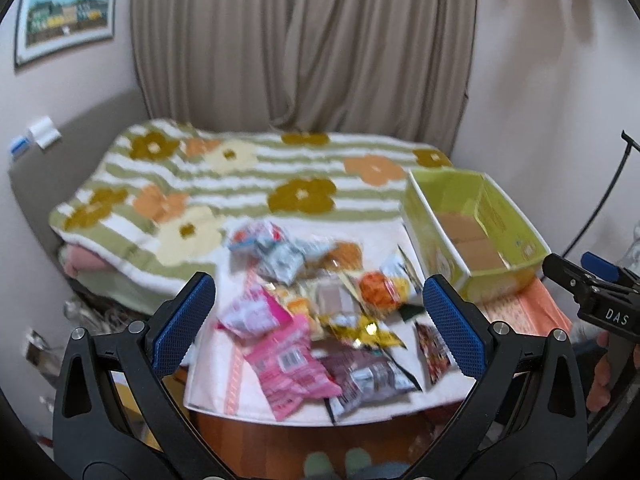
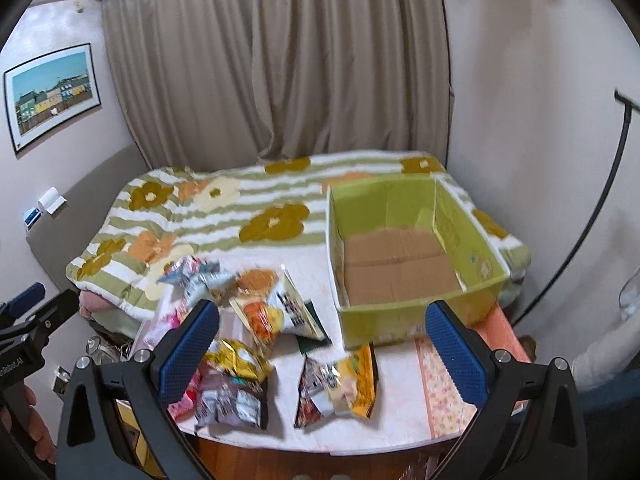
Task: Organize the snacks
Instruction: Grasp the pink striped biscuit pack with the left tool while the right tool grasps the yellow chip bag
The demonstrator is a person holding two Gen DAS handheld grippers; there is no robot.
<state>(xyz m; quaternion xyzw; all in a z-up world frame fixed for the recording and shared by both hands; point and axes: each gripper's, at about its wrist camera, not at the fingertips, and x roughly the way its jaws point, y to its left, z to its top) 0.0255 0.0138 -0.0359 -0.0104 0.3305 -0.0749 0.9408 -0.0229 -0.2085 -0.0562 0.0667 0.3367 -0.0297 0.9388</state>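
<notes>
Behind everything hangs a beige curtain point(image 2: 280, 60), and in front of it lies the bed under a flowered blanket point(image 1: 248, 184) striped green and white. A framed picture point(image 1: 66, 12) is fixed to the wall at the left.

Nearer to me is the table, covered by a white cloth point(image 2: 400, 412); a wood edge shows under the cloth's near side. On the right part of the cloth stands a green cardboard box point(image 2: 412, 248), open at the top, its brown bottom bare. An orange patterned cloth point(image 1: 524, 312) lies just beside and below the box.

The snacks point(image 1: 312, 320) lie in a loose heap on the white cloth to the left of the box, none inside it. Among them: a pink packet point(image 1: 288, 368) at the near left, a purple-grey packet point(image 1: 368, 380) touching it, a yellow foil packet point(image 2: 240, 360), and an orange-and-yellow bag point(image 2: 260, 316) near the box's near corner. Motion blur hides their printing.

My left tongs point(image 1: 318, 322) stand released, blue pads wide apart, above the near edge of the heap and touching nothing. My right tongs point(image 2: 322, 344) are likewise released, pads spread, grasping nothing, with the box's front wall between the tips in the right wrist view.
</notes>
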